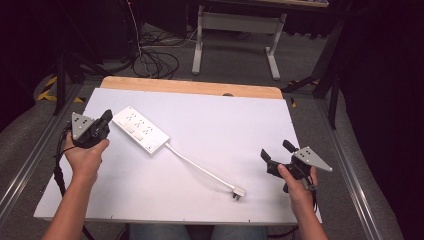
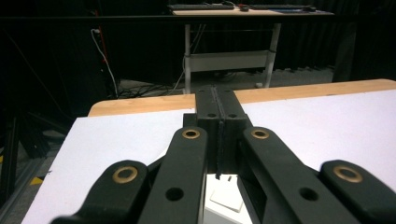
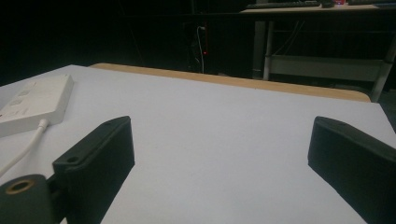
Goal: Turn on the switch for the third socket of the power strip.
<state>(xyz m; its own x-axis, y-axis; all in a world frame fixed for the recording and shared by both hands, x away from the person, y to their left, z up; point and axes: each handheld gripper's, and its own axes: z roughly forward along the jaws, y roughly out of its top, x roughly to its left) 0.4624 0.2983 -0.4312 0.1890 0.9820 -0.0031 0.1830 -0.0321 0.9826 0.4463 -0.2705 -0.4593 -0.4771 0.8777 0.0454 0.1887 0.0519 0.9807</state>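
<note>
A white power strip [image 1: 140, 129] lies on the white board [image 1: 225, 125], left of centre, angled toward the back left. Its white cable [image 1: 200, 168] runs forward and right to a plug [image 1: 239, 192] near the front edge. My left gripper [image 1: 105, 119] is held just left of the strip's near-left end, jaws pressed together with nothing between them [image 2: 218, 126]. A corner of the strip [image 2: 226, 198] peeks out below those jaws. My right gripper [image 1: 276, 150] rests at the right side of the board, jaws wide apart and empty [image 3: 224, 154]; the power strip [image 3: 35, 103] lies far to its left.
The board lies on a wooden tabletop whose far edge [image 1: 190, 86] shows as a tan band. Metal rails [image 1: 345, 165] run along both sides. Beyond the table are a white desk frame [image 1: 235, 35] and loose cables [image 1: 155, 62] on the floor.
</note>
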